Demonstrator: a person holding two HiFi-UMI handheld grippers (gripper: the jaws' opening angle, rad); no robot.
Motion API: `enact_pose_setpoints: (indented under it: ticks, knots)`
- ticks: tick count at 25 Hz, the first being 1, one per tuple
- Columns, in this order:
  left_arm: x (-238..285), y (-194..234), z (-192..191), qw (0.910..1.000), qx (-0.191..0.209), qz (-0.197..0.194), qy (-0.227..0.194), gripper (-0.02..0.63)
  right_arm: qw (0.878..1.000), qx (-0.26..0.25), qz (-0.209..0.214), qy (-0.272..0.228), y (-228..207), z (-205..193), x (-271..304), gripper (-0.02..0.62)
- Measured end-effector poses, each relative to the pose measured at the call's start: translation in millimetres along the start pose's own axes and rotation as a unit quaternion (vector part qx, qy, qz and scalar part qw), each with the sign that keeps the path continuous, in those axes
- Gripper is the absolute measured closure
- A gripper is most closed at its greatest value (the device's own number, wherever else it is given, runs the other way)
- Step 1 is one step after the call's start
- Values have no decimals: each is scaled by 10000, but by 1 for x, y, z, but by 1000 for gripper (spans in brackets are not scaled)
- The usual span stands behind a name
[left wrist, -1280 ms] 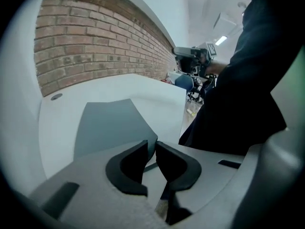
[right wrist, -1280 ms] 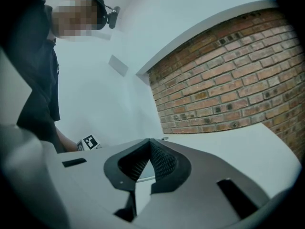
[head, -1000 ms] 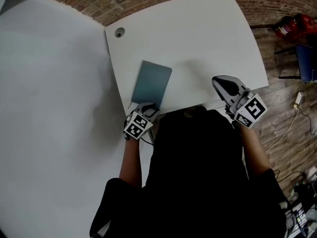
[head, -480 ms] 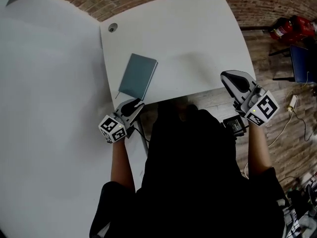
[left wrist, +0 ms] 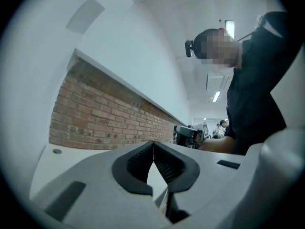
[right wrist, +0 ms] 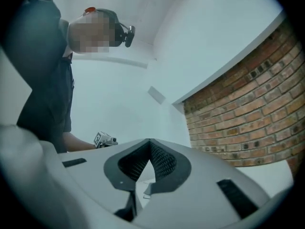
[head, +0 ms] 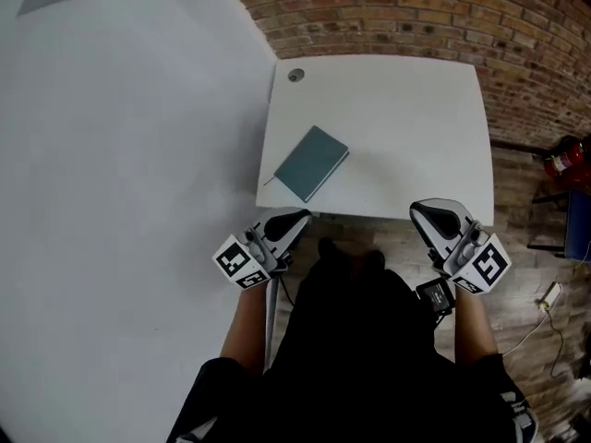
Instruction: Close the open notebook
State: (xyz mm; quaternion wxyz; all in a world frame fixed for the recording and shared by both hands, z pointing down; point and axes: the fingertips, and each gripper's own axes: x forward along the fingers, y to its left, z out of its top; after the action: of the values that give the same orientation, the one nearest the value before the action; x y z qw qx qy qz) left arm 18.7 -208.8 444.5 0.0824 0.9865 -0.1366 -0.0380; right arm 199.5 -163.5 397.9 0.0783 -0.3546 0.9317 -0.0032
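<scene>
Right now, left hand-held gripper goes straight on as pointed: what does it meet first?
Probably the brick wall; the left hand-held gripper points level above the table, depth unclear.

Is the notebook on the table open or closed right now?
Closed. The notebook lies flat on the white table with only its teal cover showing; no spread pages are visible.

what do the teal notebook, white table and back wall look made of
Closed teal notebook: matte cover, probably card or leatherette; flat even colour, no glare. White rectangular table: smooth satin top, likely laminate or painted board; uniform and grainless. Red-brown wall: bare brick, mortar lines visible.
</scene>
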Motion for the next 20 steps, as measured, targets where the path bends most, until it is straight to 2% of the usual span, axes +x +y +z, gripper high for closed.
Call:
enact_pose_setpoints:
  ticks: [6,10,15,20]
  knots:
    - [-18,-56,59,9969,131,-260,-729,588,9966,-33,801,-171,61,22,25,589]
    - [-26,-90,75,9956,136,-488,-793,588,9928,166,1162,-227,108,38,31,589]
    - [-60,-148,71,9933,-32,-803,-828,588,9942,91,1071,-34,170,43,16,589]
    - [-95,-203,43,9914,-392,-885,-885,588,9956,218,874,257,228,29,-18,589]
